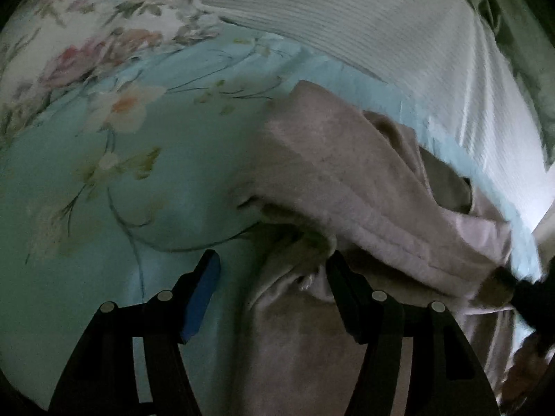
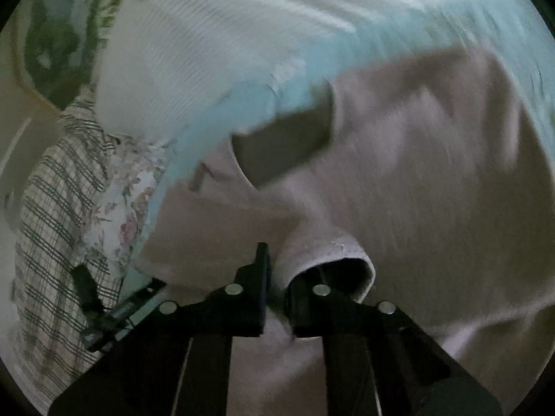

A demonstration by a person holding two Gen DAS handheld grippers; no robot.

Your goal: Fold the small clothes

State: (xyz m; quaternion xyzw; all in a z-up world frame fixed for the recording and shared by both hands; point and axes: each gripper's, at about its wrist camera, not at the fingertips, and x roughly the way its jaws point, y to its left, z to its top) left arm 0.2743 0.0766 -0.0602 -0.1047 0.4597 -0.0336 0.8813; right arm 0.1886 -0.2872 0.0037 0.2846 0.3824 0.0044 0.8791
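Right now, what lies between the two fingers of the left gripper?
In the left wrist view, the left gripper stands open; between its fingers lie the edge of the pinkish garment and some floral bedsheet.

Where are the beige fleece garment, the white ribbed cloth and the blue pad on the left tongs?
Beige fleece garment (image 2: 433, 173): right wrist view, broad flat body.
White ribbed cloth (image 1: 364, 17): left wrist view, ribbed middle.
Blue pad (image 1: 203, 298): left wrist view, inner face of finger.
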